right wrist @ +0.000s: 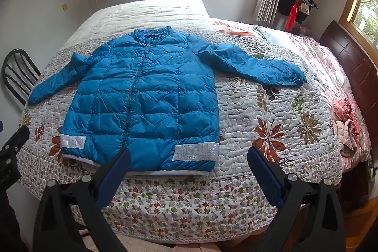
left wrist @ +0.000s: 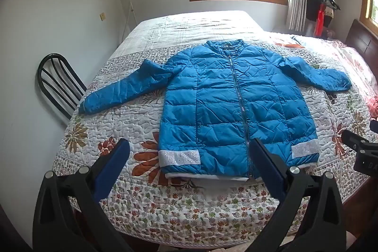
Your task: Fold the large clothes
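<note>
On bed (left wrist: 165,216), jacket (left wrist: 234,98), both fingers wide, empty, pink clothes (right wrist: 347,122) right view only

free: bare quilt on bed (right wrist: 259,110) right of jacket (right wrist: 146,96) and along its near hem | obstacles: chair (left wrist: 59,84) at bed's left edge just beside left sleeve; clothes pile (right wrist: 347,126) and headboard (right wrist: 354,63) at right | sleeves spread flat

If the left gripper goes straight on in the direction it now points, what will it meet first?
Probably the bottom hem of the blue quilted puffer jacket, near its silver sequined band. The left gripper, jaws wide open, aims there, though depth is unclear and the flowered quilted bedspread edge lies close.
</note>
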Tool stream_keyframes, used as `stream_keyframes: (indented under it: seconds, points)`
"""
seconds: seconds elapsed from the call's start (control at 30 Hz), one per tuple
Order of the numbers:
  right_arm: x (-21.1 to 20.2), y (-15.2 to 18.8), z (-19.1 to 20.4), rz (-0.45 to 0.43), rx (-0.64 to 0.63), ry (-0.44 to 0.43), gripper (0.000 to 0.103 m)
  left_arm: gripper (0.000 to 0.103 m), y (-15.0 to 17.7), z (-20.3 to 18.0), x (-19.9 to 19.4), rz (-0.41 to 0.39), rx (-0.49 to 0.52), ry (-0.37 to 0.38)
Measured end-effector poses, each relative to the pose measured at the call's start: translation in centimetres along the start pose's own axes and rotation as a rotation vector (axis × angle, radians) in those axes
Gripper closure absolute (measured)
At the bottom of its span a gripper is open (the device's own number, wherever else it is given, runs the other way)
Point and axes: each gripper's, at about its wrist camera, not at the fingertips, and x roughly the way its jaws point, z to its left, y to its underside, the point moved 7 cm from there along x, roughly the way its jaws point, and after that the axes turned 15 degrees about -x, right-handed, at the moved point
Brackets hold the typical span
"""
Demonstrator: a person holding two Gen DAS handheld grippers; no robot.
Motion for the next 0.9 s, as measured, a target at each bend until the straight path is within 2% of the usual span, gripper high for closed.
stream_keyframes:
  seconds: [0.9]
  points:
    - [0.07,-0.08,-0.03,-0.008,-0.001,0.005,0.004,0.003,-0.01,0.04,-0.01,-0.002,0.008,-0.01]
